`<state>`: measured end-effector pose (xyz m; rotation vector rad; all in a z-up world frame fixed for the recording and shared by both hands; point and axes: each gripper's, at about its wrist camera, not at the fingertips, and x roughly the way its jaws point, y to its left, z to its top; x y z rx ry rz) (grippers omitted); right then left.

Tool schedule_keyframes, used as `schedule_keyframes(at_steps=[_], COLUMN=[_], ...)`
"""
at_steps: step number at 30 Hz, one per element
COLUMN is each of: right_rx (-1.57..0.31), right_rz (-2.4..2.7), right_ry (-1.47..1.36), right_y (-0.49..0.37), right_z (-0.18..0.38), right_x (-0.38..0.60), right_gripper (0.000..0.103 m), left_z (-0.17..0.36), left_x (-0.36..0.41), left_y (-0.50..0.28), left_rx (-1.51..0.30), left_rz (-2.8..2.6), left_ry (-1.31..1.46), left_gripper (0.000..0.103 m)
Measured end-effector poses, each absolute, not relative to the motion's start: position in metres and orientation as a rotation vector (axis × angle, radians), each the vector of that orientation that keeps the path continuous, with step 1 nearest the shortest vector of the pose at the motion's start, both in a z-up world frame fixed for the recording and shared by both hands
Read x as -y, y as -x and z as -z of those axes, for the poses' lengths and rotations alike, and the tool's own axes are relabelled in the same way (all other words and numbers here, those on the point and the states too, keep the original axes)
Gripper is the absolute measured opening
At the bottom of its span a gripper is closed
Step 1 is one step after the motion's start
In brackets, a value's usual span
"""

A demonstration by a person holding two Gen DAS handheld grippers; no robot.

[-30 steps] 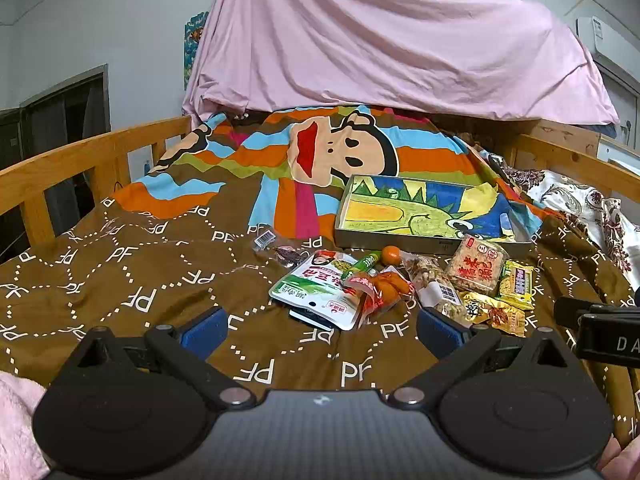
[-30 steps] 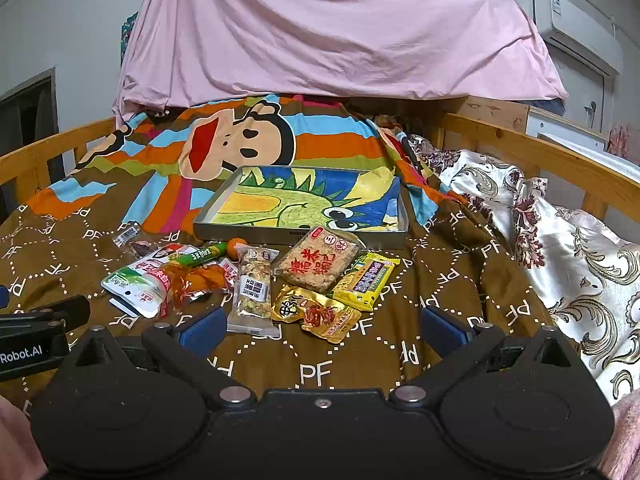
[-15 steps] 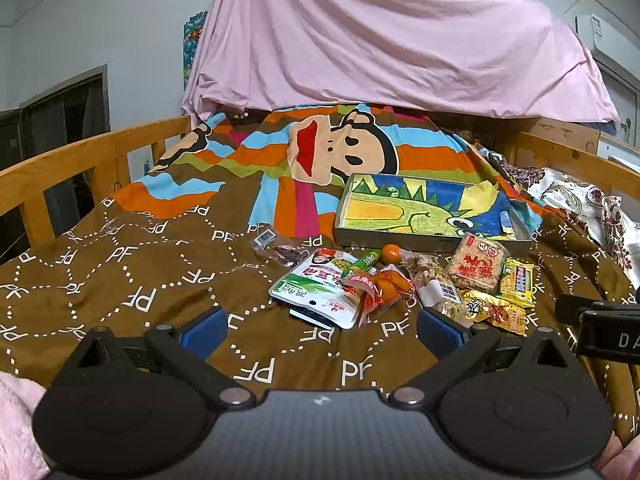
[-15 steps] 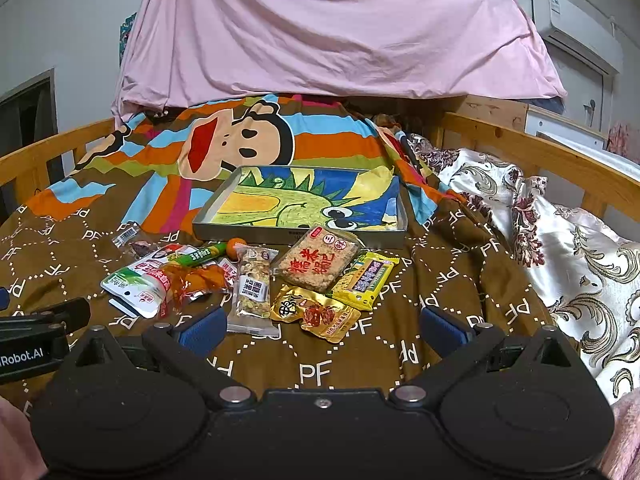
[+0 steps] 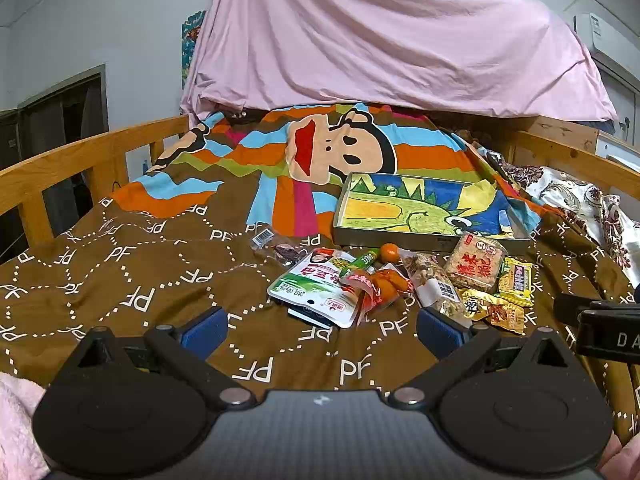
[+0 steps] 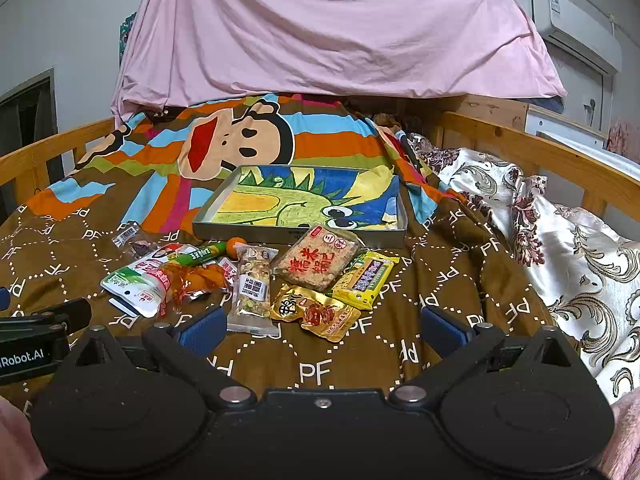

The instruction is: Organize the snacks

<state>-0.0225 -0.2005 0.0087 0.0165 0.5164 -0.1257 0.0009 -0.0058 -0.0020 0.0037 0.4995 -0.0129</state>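
1. Left gripper [image 5: 322, 330]: jaws wide apart, holding nothing, low over the brown "PF" bedspread [image 5: 132, 280]. Its blue pads [image 5: 204, 330] sit short of the snack pile.
2. Right gripper [image 6: 320, 326]: jaws wide apart, holding nothing, at the near edge of the pile.
3. Snacks lie on the bedspread in a loose cluster just in front of the tray [image 6: 298, 234], none inside it.
4. Tray: shallow, metal-rimmed, rectangular, with a bright dinosaur drawing lining its floor; at 12 o'clock from the right gripper.
5. In the right wrist view, from 10 o'clock round to 1 o'clock:
 - white-and-green pouch [image 6: 136, 280], flat;
 - orange-filled clear packet [image 6: 192, 280], overlapping the pouch;
 - green stick pack [image 6: 200, 256] with a small orange fruit [image 6: 234, 245] at its far end;
 - clear nut-mix packet [image 6: 254, 290], lengthwise toward the gripper;
 - gold foil packet [image 6: 316, 312], nearest;
 - rice cracker pack [image 6: 316, 260], red characters, touching the tray's front wall;
 - yellow bar wrapper [image 6: 366, 280], beside the cracker.
6. A small clear packet with barcode [image 6: 132, 240] lies apart at 10 o'clock.
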Motion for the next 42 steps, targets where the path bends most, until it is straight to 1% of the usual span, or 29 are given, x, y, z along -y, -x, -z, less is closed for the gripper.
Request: schedule_keyframes(at_steps=[31,42], right_rx=[-0.522,-0.526], right_rz=[0.122,0.114], right_ry=[-0.015,0.005], right_y=[0.0218,0.0224], right_z=[-0.0086,-0.0035], right_x=[0.1999,0.1955], right_gripper=[0.102,0.102], left_z=[0.0025,0.0115], left_x=[0.0070,0.0127], left_y=[-0.0005,0.0007], left_rx=[-0.500,-0.519], left_rz=[0.012,0.014], left_ry=[-0.005,-0.015], left_gripper=[0.102,0.102])
